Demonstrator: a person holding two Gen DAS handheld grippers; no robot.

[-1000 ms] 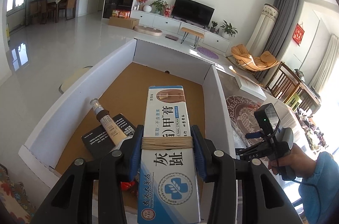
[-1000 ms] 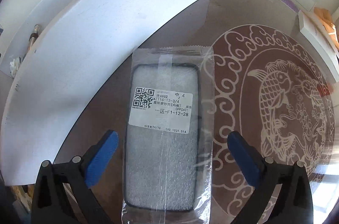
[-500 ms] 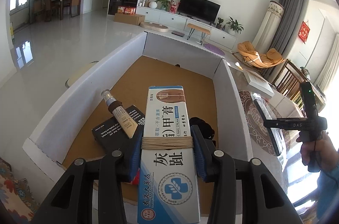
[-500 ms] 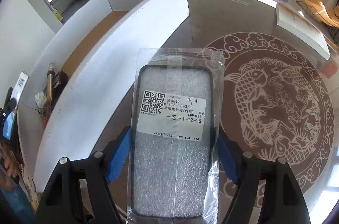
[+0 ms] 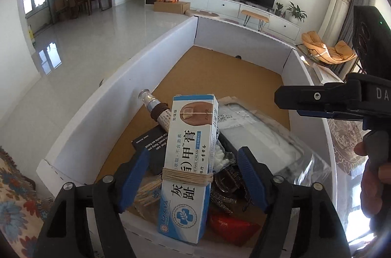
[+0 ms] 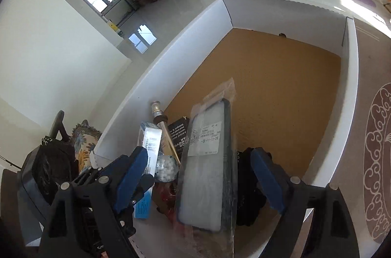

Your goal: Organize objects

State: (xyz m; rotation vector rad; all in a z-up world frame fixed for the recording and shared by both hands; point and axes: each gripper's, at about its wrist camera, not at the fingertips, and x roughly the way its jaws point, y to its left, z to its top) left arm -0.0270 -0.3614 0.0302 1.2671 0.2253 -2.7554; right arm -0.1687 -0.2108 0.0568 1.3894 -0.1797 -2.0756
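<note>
Both jaws are opening. Left gripper (image 5: 193,179) has its blue pads apart, and the nail cream box (image 5: 187,165) stands between them, not squeezed, leaning on the pile at the near end of the white box (image 5: 102,96). Right gripper (image 6: 198,175) is wide too, with the bagged phone case (image 6: 207,175) lying loose between its pads. A brown tube (image 5: 157,109) pokes out at 11 o'clock from the cream box.
</note>
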